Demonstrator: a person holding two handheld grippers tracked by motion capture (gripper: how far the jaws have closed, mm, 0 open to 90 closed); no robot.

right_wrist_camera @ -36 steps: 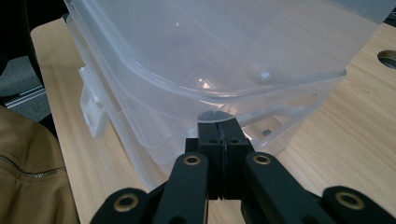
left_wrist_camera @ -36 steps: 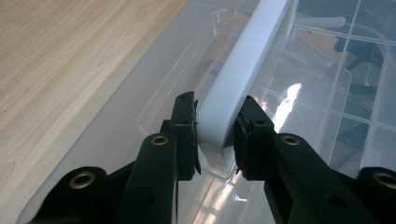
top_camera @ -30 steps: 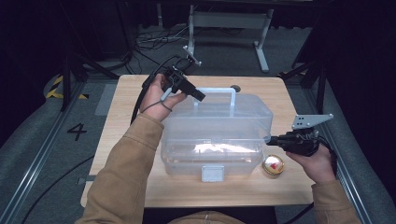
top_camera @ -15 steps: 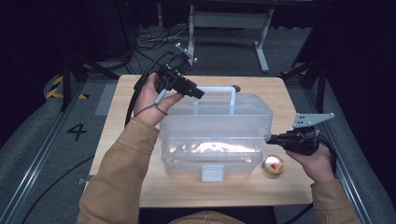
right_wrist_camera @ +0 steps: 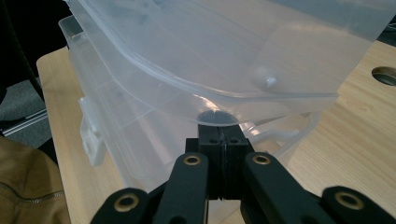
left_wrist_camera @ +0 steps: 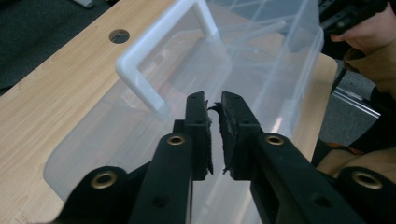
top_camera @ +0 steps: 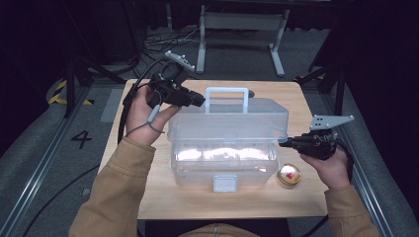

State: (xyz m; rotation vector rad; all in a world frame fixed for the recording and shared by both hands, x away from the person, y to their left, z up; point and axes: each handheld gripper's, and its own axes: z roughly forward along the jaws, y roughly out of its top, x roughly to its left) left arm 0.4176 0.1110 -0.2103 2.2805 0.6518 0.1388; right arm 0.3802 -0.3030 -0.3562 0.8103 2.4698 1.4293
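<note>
Floor number "4" (top_camera: 81,139) beside table (top_camera: 163,197)

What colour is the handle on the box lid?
White; the handle shows best in the left gripper view, on the clear plastic lid.

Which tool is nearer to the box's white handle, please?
Left. The left tool sits right beside the white handle at the lid's back left; the right tool is at the lid's right front edge.
</note>
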